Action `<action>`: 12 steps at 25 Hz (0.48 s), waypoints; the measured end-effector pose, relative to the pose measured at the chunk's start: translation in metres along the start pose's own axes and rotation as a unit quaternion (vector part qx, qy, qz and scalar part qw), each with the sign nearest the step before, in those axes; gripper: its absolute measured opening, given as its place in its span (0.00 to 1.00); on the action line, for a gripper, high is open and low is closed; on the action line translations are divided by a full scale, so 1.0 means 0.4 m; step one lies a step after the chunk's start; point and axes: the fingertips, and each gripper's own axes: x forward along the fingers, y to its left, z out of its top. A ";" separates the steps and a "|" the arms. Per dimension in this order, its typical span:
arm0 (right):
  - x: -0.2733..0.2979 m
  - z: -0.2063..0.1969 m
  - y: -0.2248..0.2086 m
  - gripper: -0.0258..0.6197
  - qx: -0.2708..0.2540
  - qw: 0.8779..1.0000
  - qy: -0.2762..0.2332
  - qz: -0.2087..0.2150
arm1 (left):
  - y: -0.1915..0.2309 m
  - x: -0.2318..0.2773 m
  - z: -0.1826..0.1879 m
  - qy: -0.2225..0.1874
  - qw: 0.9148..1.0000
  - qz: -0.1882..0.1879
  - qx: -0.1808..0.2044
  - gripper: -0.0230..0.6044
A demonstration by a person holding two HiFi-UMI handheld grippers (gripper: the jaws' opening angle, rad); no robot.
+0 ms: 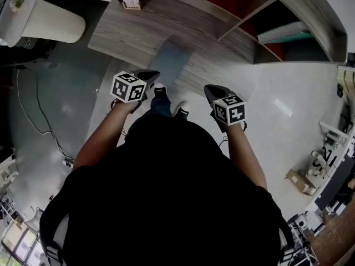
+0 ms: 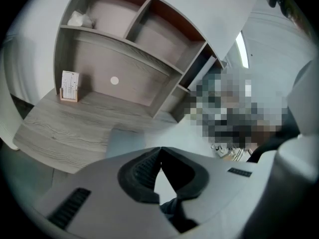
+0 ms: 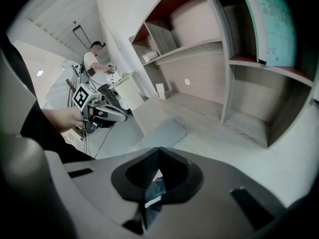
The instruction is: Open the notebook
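A closed grey-blue notebook (image 1: 171, 60) lies flat on the wooden desk (image 1: 127, 32), near its front edge. My left gripper (image 1: 151, 74) hovers just short of the notebook's near left corner, jaws shut and empty. My right gripper (image 1: 211, 89) hangs to the right of the notebook, off the desk's edge, also shut with nothing in it. In the left gripper view the notebook (image 2: 124, 140) shows just beyond the closed jaw tips (image 2: 160, 149). In the right gripper view the notebook (image 3: 162, 133) lies ahead of the closed tips (image 3: 159, 150), and the left gripper (image 3: 106, 112) is at its left.
A small card stand (image 1: 131, 0) sits at the back of the desk. Shelf compartments (image 1: 266, 15) rise along the desk's right, one holding a teal book (image 1: 284, 33). A white ribbed drum (image 1: 52, 21) and a floor cable (image 1: 39, 126) are to the left. A person (image 3: 95, 62) stands far off.
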 end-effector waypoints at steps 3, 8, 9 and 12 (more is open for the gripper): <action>0.010 -0.007 -0.004 0.04 0.004 1.000 0.007 -0.003 | 0.014 0.020 -0.010 0.012 1.000 -0.001 0.002 0.05; 0.029 -0.023 -0.012 0.04 0.013 1.000 0.016 -0.001 | 0.031 0.059 -0.032 0.030 1.000 0.001 0.005 0.05; 0.034 -0.025 -0.013 0.04 0.013 1.000 0.018 0.000 | 0.035 0.067 -0.039 0.035 0.999 0.002 0.005 0.05; 0.044 -0.033 -0.014 0.04 0.017 1.000 0.025 0.001 | 0.045 0.090 -0.066 0.053 0.999 0.003 0.008 0.05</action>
